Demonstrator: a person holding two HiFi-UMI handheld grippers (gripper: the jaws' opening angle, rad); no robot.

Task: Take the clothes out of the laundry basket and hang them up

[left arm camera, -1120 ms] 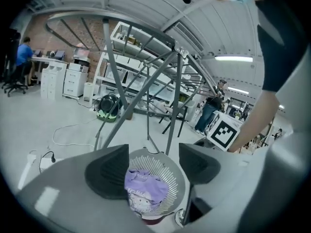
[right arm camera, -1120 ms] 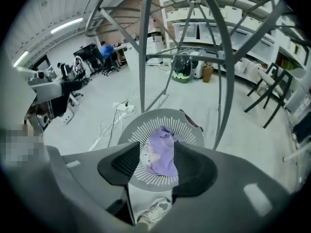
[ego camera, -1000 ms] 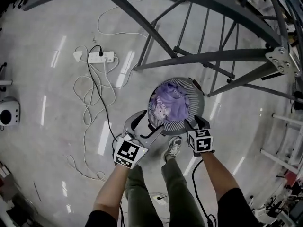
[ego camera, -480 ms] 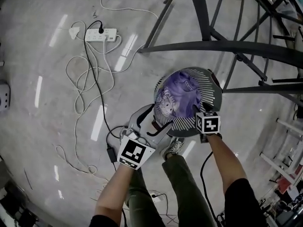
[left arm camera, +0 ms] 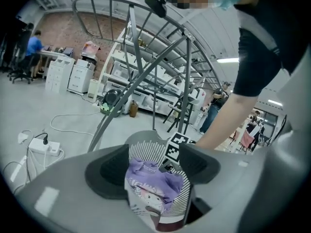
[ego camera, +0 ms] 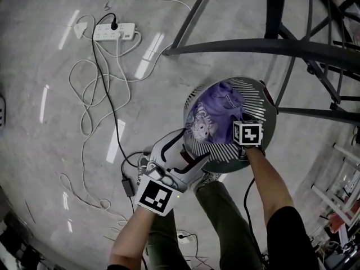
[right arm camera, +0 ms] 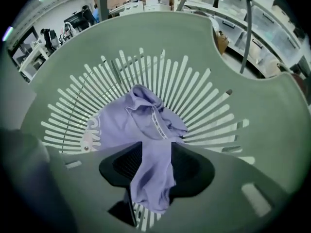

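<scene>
Right gripper [right arm camera: 156, 171] lowered | jaws closing round crumpled purple shirt [right arm camera: 129, 125]

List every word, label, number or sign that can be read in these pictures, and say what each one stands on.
No text can be read.
Purple garment, neck tape: a line of print, too small to read.
Purple garment, white print beside the cartoon figure: too blurred to read.
Marker cubes: black-and-white square patterns, no letters or numbers.
Power strip: no legible marking.
</scene>
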